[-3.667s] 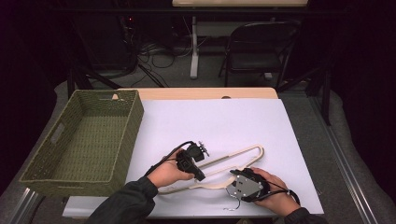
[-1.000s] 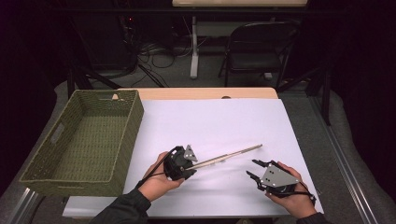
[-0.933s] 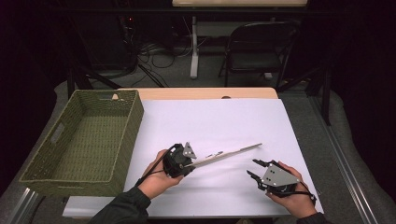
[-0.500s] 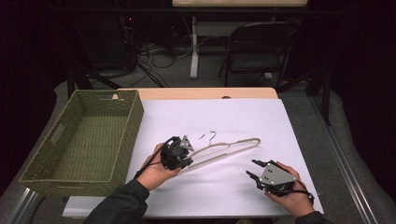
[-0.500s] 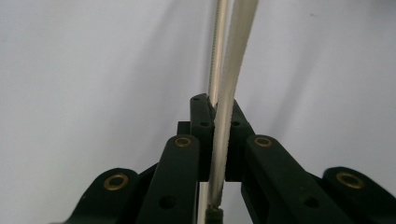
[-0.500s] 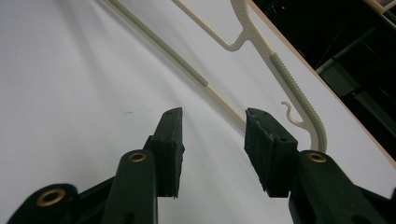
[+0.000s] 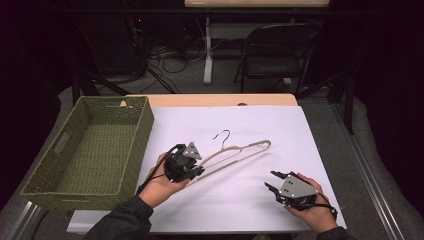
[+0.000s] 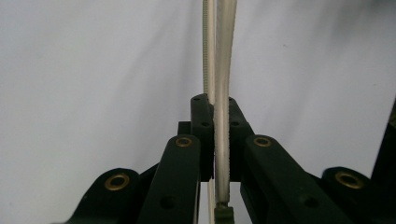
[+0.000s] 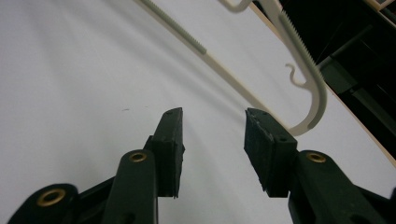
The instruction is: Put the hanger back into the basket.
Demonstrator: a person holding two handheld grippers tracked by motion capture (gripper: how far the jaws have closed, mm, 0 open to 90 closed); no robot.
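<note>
A cream plastic clothes hanger with a dark metal hook is held up off the white table cover, tilted, hook pointing to the far side. My left gripper is shut on the hanger's near left end; in the left gripper view the two black jaws pinch the hanger's arm. My right gripper rests low at the front right of the table, open, nothing between its jaws. In the right gripper view my right gripper points toward the hanger's curved end, which hangs beyond the jaws, apart from them.
A green woven basket with nothing in it stands at the table's left side, close to my left hand. The white cover spreads over the wooden table. A dark folding chair and cables stand on the floor beyond.
My left gripper has lifted and turned the hanger, so its hook now shows upright, and has moved slightly toward the far side. Earlier my right gripper let go of the hanger and withdrew to the right.
</note>
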